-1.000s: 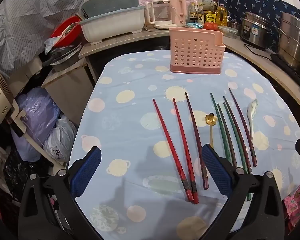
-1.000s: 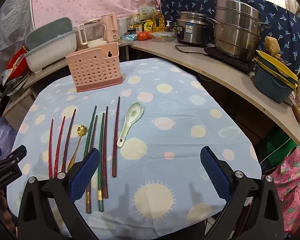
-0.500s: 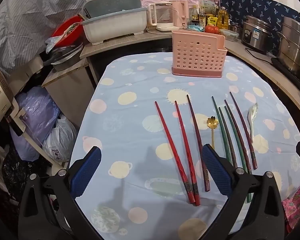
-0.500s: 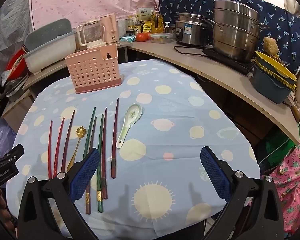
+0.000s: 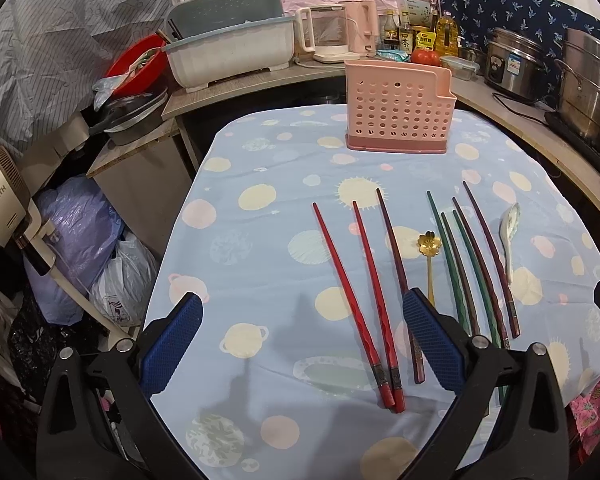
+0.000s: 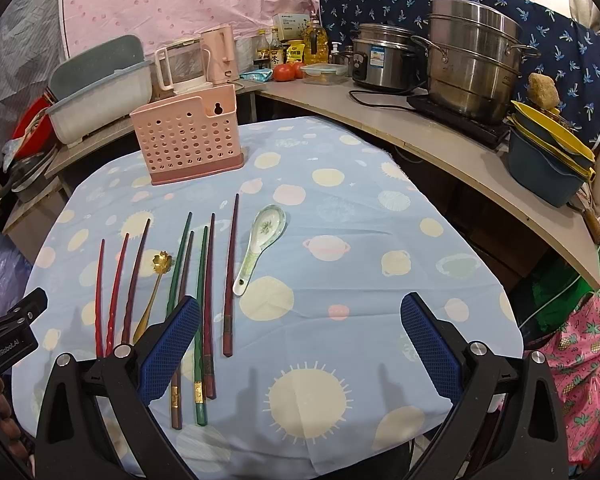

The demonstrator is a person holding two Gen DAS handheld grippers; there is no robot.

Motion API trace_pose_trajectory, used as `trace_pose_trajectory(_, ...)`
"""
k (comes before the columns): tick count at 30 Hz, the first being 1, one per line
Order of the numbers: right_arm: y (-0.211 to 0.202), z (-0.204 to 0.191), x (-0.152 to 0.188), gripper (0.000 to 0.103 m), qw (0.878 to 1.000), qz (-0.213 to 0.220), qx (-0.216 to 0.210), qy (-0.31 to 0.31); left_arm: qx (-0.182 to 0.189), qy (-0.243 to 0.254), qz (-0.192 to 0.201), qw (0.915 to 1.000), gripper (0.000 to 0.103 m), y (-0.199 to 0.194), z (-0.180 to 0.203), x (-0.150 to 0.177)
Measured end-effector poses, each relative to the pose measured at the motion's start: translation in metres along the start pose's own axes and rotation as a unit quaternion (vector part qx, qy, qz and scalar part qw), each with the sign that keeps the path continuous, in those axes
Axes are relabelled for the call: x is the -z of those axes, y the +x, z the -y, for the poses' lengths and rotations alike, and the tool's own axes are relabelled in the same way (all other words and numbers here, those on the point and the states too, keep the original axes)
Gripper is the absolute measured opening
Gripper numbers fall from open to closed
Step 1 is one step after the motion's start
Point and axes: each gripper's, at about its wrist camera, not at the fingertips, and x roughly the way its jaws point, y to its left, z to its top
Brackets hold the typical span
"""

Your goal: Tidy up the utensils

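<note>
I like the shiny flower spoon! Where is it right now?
The gold flower spoon lies flat on the tablecloth in both views, between a dark red chopstick on its left and a green chopstick on its right.

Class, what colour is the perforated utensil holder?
Pink, darker at its base; the utensil holder shows best in the left wrist view.

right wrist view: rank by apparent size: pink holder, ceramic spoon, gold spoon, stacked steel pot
1. stacked steel pot
2. pink holder, nearer the camera, yet looks a bit smaller
3. ceramic spoon and gold spoon: similar length; ceramic one broader, gold one partly hidden by the gripper finger
</note>
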Motion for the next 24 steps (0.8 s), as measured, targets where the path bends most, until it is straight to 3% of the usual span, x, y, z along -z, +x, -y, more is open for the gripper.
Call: trace_pose_trajectory(24,0.0027,0.0005,-0.0003,0.096,1.000,-0.002,-0.001,0.004,-0.002,0.003,0.002,1.0000,0.096,0.0009,0.0029,-0.0002)
